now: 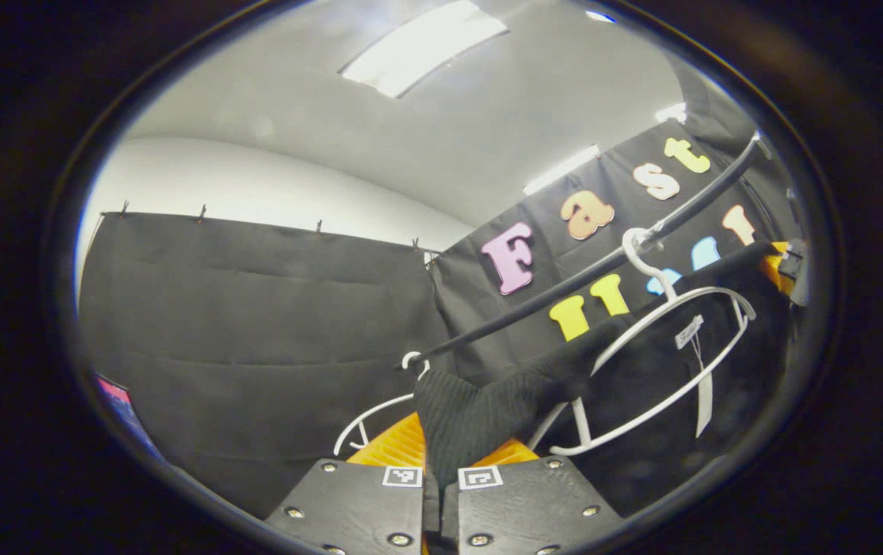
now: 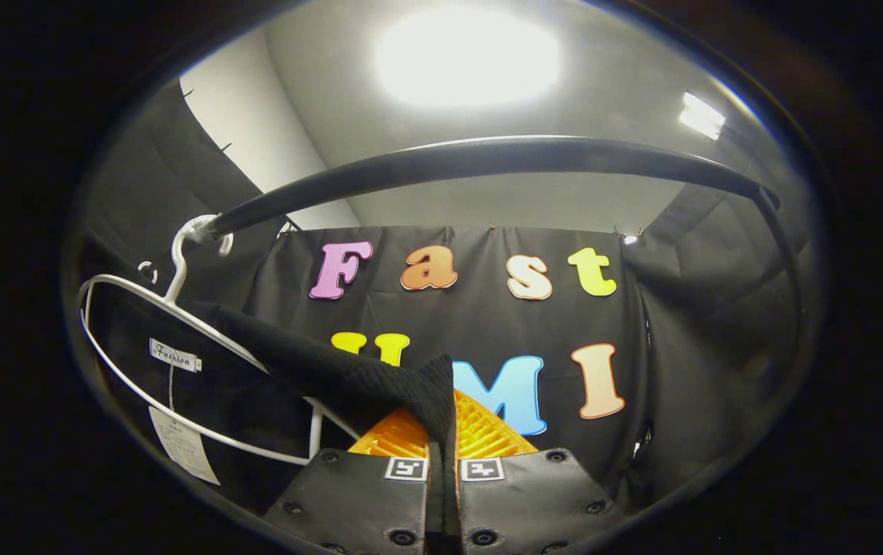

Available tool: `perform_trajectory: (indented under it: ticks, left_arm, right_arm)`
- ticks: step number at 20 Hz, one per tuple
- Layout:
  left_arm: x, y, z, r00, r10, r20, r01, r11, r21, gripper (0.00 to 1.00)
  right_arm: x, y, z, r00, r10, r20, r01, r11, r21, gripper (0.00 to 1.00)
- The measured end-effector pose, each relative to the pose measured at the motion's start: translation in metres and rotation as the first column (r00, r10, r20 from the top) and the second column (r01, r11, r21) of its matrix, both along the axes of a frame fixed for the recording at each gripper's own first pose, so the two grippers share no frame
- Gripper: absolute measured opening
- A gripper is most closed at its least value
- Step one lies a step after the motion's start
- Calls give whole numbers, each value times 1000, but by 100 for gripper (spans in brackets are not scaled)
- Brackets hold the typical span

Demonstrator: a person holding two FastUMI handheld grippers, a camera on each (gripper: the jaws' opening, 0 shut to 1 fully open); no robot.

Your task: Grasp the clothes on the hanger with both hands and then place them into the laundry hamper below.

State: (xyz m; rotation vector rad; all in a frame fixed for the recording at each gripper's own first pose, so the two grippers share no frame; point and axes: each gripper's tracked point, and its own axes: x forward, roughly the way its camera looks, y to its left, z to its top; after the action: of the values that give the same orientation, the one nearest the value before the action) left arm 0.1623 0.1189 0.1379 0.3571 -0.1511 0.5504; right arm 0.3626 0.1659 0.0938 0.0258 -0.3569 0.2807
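Left gripper view: my left gripper clenched on black knit garment, draped over white hanger on rail. Right gripper clamped on other shoulder. Fabric soft, light, likely snag-prone; shoulder holds suited lifting clear.

A dark rail carries a white hanger holding black clothes.

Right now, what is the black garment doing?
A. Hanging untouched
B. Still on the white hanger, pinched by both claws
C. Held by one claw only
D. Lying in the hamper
B: the black garment drapes over the white hanger on the rail, its fabric pinched in the left claw and the right claw.
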Motion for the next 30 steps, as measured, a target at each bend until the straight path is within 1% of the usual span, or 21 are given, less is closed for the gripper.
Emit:
perform_trajectory:
  ticks: [4, 6, 9, 11, 14, 16, 20, 21, 22, 23, 26, 27, 30]
  left_arm:
    - [17, 15, 10, 999, -39, -12, 40, 999, 23, 2]
    - [25, 21, 17, 998, -58, 9, 58, 998, 31, 2]
    - [36, 31, 13, 996, -84, -8, 84, 996, 40, 2]
    - [43, 38, 1, 993, -107, -41, 108, 994, 17, 2]
    - [48, 44, -27, 985, -154, -75, 150, 987, -57, 2]
    - [45, 46, -47, 979, -184, -91, 174, 979, -103, 2]
    - [39, 42, -84, 956, -271, -110, 246, 949, -196, 2]
    - [38, 43, -94, 952, -281, -118, 253, 945, -207, 2]
    - [38, 42, -101, 949, -287, -128, 257, 943, -211, 2]
    - [39, 40, -109, 946, -291, -141, 259, 943, -211, 2]
    - [46, 33, -128, 942, -294, -164, 256, 942, -218, 2]
    - [52, 32, -133, 941, -297, -161, 257, 939, -231, 2]
    - [57, 32, -154, 932, -305, -193, 248, 930, -272, 2]
  right_arm:
    - [13, 8, -2, 1000, 27, 1, -27, 1000, -1, 1]
    - [20, 11, -7, 999, 37, 1, -37, 999, -4, 1]
    - [31, 21, -24, 997, 52, -51, -52, 999, -15, 0]
    - [39, 29, -35, 993, 74, -97, -74, 997, -3, 5]
    - [45, 34, -55, 985, 80, -153, -82, 997, -8, 4]
    - [47, 40, -75, 972, 103, -212, -107, 994, -9, 4]
    - [55, 45, -114, 921, 168, -351, -154, 986, 67, 4]
    - [53, 43, -122, 912, 168, -375, -152, 986, 73, 4]
    - [53, 41, -129, 906, 163, -391, -147, 987, 70, 2]
    - [51, 38, -135, 901, 153, -405, -141, 988, 60, 4]
    - [44, 36, -150, 894, 136, -428, -127, 991, 51, 4]
    - [39, 35, -156, 888, 131, -440, -125, 991, 43, 2]
    - [11, 33, -180, 866, 130, -483, -140, 990, 17, 4]
